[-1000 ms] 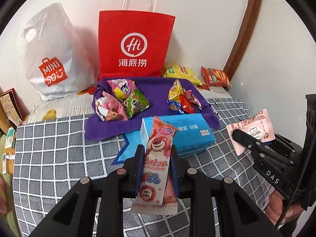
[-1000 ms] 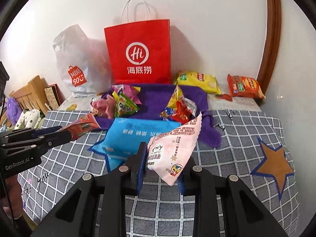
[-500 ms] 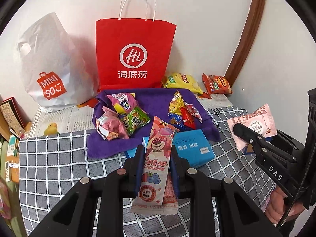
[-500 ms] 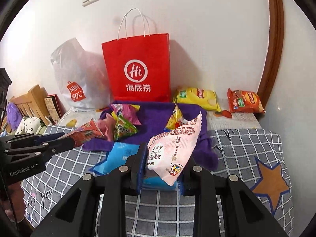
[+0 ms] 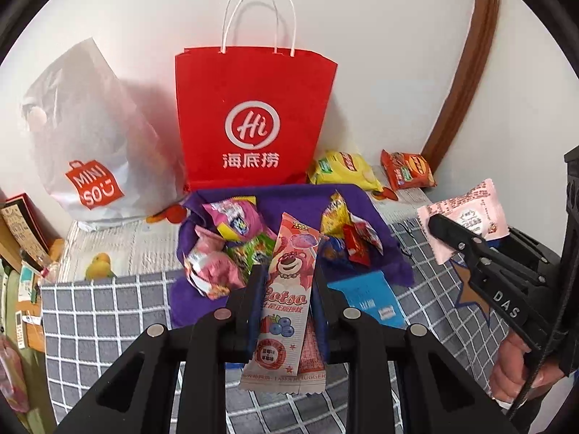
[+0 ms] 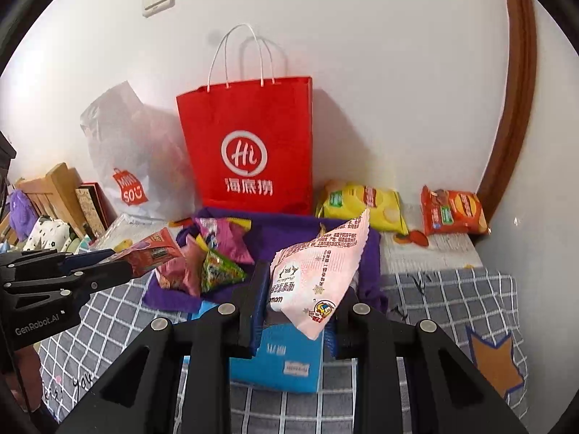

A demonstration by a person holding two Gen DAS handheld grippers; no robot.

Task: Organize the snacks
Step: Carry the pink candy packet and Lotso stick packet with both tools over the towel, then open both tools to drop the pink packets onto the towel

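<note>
my left tongs (image 5: 286,289) are clenched on the long pink lotso bear candy wrapper (image 5: 286,289), held upright with its top poking up past the tips and its bottom edge hanging below them. my right tongs (image 6: 300,289) are clamped on the pale pink printed snack pouch (image 6: 318,267), which sticks up and leans to the right. each rig shows in the other's camera: the right one comes in from the right edge of the left view with a hand (image 5: 514,365) gripping its handle, and the left one reaches in from the left edge of the right view, level.

both tongs sit over the grey checked bedspread (image 5: 101,311), pointing at the purple cloth (image 5: 300,195) where two loose snack piles lie, a pink and green bunch (image 5: 224,249) on the left and a yellow and red bunch (image 5: 347,231) on the right. the tall red paper bag with white handles (image 5: 253,115) stands right behind the cloth against the wall, a white plastic miniso bag (image 5: 90,144) to its left, a yellow chip bag (image 5: 343,170) and an orange chip bag (image 5: 407,168) to its right.

compared with a second ago, both cameras have pushed in and lifted: the red bag looks bigger, and the blue flat tissue pack (image 6: 282,354) that sat out ahead is now mostly tucked under my tongs. grip on both snacks is unchanged.
</note>
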